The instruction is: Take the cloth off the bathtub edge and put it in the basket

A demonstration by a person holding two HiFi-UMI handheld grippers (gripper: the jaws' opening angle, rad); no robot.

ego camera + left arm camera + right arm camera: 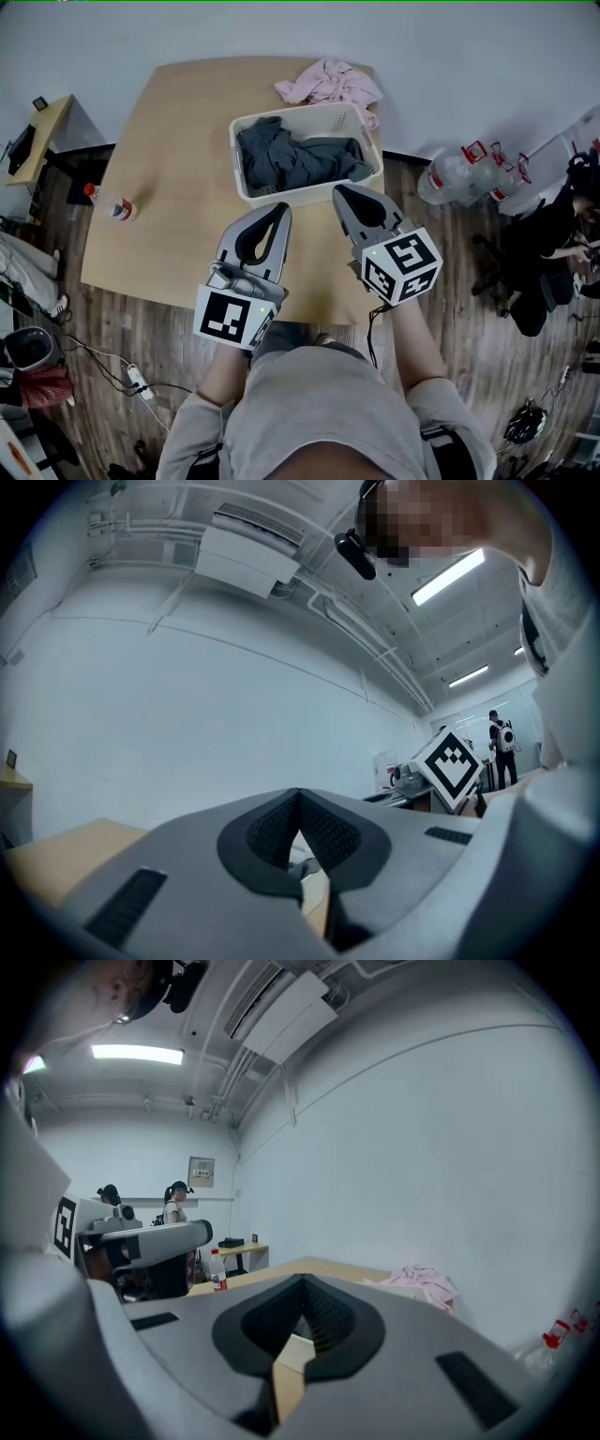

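Observation:
A white basket [246, 183] stands on the wooden table [169, 187], and a dark grey cloth [291, 159] lies inside it. A pink cloth [328, 82] lies crumpled on the table just behind the basket; it also shows in the right gripper view, pink cloth [420, 1284]. My left gripper [281, 208] hovers over the table in front of the basket, shut and holding nothing [298, 799]. Beside it, my right gripper [339, 190] is close to the basket's front right corner, also shut and empty [302, 1283]. No bathtub is in view.
A small bottle with a red cap [111, 206] lies near the table's left edge. Large water bottles [459, 173] stand on the floor at the right, near a seated person [553, 244]. A small desk [37, 131] and cables [131, 375] are at the left.

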